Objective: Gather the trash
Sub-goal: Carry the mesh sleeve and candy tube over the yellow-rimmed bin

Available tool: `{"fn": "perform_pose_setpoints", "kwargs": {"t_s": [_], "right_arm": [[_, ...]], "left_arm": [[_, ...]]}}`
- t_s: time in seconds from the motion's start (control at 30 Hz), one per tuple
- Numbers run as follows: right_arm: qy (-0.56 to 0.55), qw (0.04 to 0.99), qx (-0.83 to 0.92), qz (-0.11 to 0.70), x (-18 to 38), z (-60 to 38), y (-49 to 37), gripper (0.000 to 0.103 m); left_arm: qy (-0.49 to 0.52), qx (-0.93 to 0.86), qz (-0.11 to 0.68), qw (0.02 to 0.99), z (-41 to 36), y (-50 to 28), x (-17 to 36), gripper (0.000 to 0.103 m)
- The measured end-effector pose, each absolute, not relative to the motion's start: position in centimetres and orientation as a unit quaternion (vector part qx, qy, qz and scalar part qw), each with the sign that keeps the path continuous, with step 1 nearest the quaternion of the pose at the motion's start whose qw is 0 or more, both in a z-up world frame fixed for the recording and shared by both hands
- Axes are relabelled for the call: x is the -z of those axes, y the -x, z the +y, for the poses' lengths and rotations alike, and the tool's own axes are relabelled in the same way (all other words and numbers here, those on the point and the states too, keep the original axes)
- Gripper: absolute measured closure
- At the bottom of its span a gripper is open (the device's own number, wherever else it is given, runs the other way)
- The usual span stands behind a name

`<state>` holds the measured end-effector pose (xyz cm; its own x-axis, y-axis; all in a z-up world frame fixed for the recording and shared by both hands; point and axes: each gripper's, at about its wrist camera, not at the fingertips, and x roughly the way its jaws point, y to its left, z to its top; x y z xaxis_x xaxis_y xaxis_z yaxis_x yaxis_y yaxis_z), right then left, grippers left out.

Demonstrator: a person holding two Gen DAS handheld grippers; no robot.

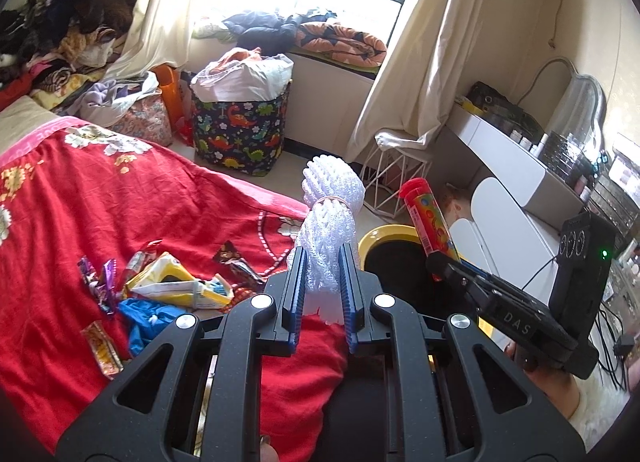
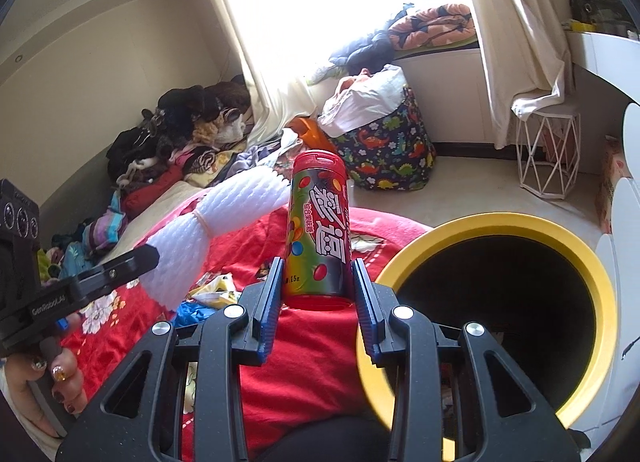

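Beside the red blanket [image 1: 100, 202] stands the yellow-rimmed bin [image 2: 592, 278], near both grippers. The left gripper [image 1: 323, 258], tilted downward, pinches a white foam net bundle [image 1: 330, 218]; the right gripper [image 2: 318, 266], beside it, clamps an upright candy tube [image 2: 318, 222]. Wrappers [image 1: 176, 282] lie on the blanket.

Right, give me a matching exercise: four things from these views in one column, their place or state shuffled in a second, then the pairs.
1. white foam netting
2. candy tube
3. yellow-rimmed bin
4. wrappers

A. lying loose on the red bedspread
B. clamped in the right gripper
C. standing beside the bed, mouth open
D. clamped in the left gripper

Pairs: 1-D, 2-B, 3-C, 4-A
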<state>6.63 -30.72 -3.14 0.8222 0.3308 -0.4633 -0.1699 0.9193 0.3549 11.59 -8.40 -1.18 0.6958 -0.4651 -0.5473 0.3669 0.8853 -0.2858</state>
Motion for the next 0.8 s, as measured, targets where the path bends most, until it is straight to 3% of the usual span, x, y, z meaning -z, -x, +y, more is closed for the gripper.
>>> {"fn": "perform_pose_setpoints", "kwargs": {"t_s": [0.8], "right_arm": [[-0.192,0.945,-0.065,0.259,4.1,-37.2,-5.4,0.071]], "left_arm": [[0.045,0.268,0.326,0.906,-13.2,-10.7,2.0,0.092]]}}
